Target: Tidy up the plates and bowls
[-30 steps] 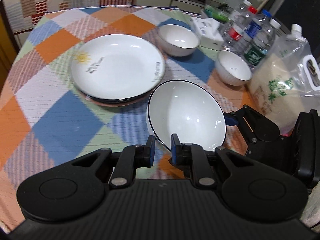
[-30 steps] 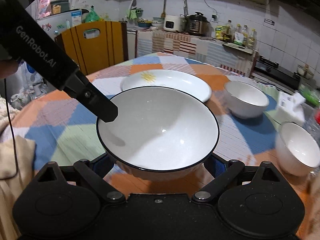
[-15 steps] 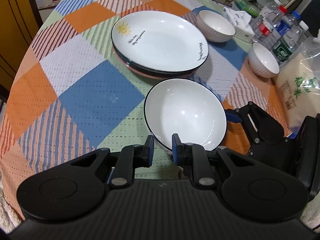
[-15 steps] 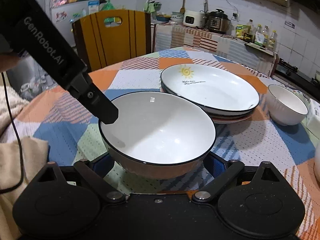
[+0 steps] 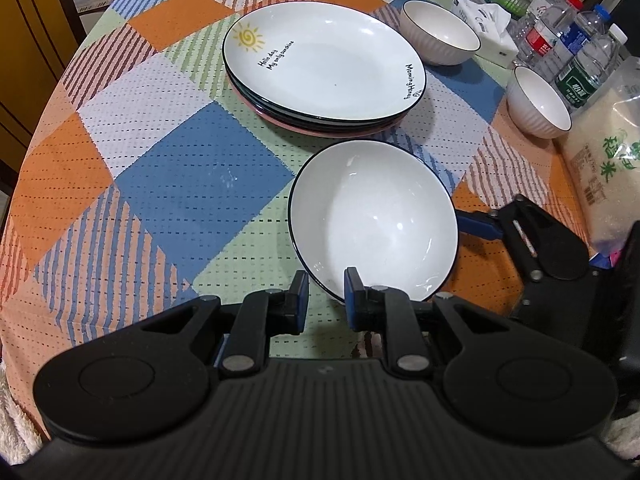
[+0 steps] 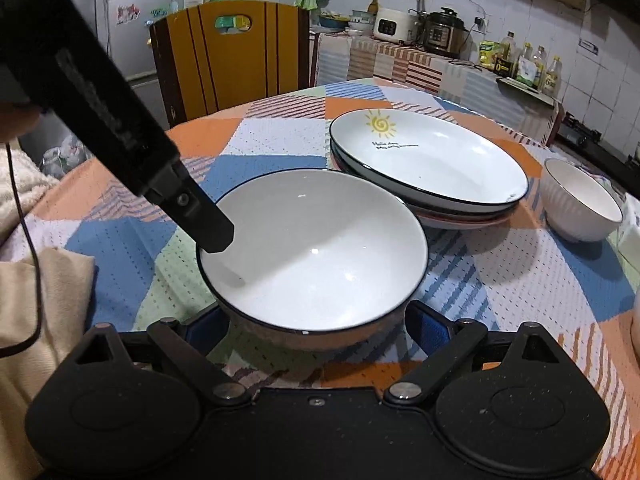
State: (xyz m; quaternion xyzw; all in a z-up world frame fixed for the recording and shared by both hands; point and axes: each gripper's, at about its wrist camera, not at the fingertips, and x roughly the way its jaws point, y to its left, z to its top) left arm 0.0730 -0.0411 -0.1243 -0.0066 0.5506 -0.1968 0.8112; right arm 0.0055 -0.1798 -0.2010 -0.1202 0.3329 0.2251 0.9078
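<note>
A wide white bowl with a dark rim (image 5: 372, 216) (image 6: 316, 240) sits low over the checked tablecloth, just in front of a stack of plates (image 5: 324, 68) (image 6: 428, 164) topped by a sun-print plate. My left gripper (image 5: 325, 294) is shut on the bowl's near rim, one finger inside and one outside; its fingertip (image 6: 216, 236) shows at the rim in the right wrist view. My right gripper (image 6: 316, 330) is shut on the bowl's lower body, a blue pad on each side. Whether the bowl's base touches the cloth is hidden.
Two small ribbed white bowls (image 5: 440, 32) (image 5: 540, 104) stand beyond and right of the plates. Water bottles (image 5: 576, 52), a tissue box (image 5: 488, 28) and a bag of rice (image 5: 608, 168) crowd the right edge. A yellow chair (image 6: 232, 56) stands behind the table.
Both grippers have brought the bowl down and toward the near side of the table, from the air beside the plates to low over the cloth. Over the last half second little has moved.
</note>
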